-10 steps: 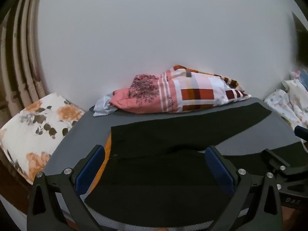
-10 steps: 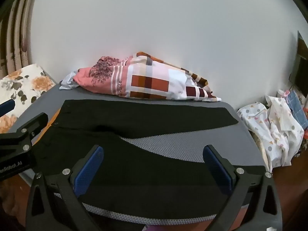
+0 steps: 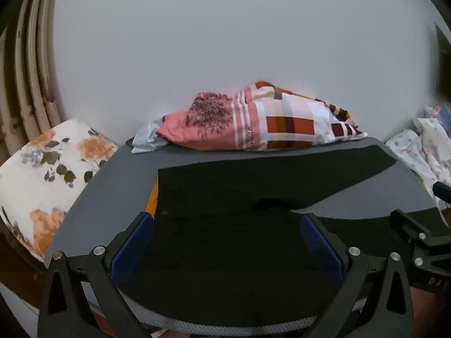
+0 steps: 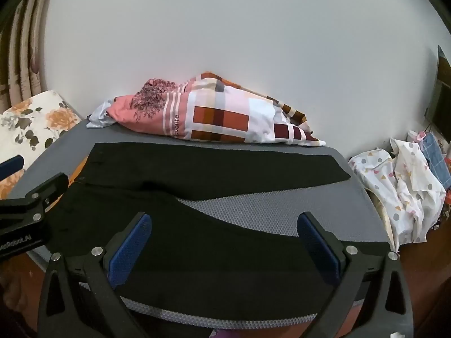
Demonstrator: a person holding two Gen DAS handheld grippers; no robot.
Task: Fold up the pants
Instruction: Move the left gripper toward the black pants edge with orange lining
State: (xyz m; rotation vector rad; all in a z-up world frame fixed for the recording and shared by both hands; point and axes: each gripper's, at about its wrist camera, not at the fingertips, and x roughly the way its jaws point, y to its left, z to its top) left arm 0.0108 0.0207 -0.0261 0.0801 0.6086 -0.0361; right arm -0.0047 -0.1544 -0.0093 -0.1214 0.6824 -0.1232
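While the black pants [image 4: 197,174] lay spread flat, legs apart, on the grey table [image 4: 253,214], I logged both left gripper [image 3: 225,242] and right gripper [image 4: 225,242] released above them, no fold yet made.

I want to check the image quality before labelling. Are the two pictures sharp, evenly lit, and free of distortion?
Left wrist view: dim, soft light; strong fisheye bending curves the striped beige curtain; the black cloth pants lose their fold detail in darkness. Right wrist view: same dark corners and bending; the grey mesh mat looks sharp, and no glare shows on the plain white wall.
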